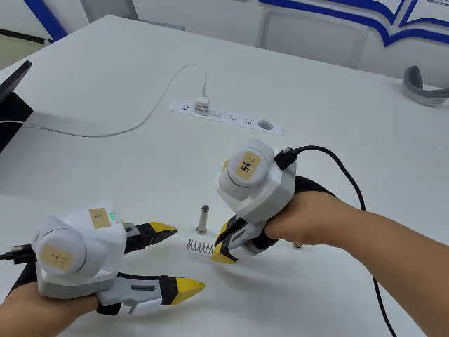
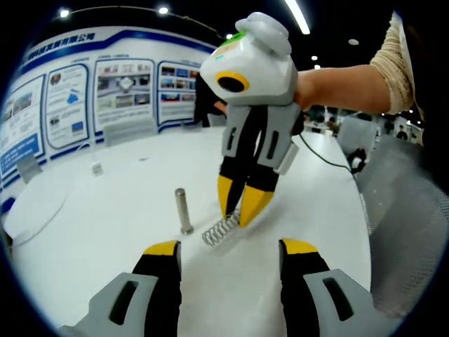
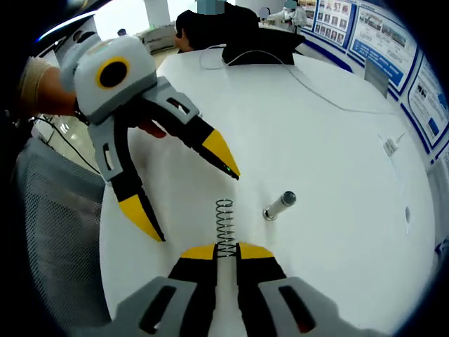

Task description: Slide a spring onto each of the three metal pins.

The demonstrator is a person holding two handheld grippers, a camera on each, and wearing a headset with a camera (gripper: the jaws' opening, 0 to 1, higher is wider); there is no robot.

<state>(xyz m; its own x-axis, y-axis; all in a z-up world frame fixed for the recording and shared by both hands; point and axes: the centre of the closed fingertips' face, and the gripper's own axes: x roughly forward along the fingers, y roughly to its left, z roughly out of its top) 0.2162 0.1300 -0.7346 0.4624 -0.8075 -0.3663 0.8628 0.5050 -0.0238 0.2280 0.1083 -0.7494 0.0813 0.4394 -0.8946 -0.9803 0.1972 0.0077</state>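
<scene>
The left gripper (image 1: 184, 257), with a white body and black jaws with yellow tips, is held low at the near left corner of the head view. Its jaws are spread wide and hold nothing. In the left gripper view these same jaws (image 2: 230, 247) rise from the bottom with the white table (image 2: 84, 246) bare between them.

Just in front of it, the right gripper (image 1: 223, 254) points down at the table, and a hand (image 1: 309, 221) is wrapped around it. Its yellow tips are pressed close together and pinch one end of a small silver coil spring (image 1: 200, 247). The spring lies low over the table, and its free end is directed to the left gripper; I cannot tell whether it touches the surface. The right gripper view shows the spring (image 3: 224, 225) coming straight out from between the tips.

A short grey metal pin (image 1: 203, 219) stands upright on the table, just beside the spring and apart from it. Farther back lies a white power strip (image 1: 224, 116).
</scene>
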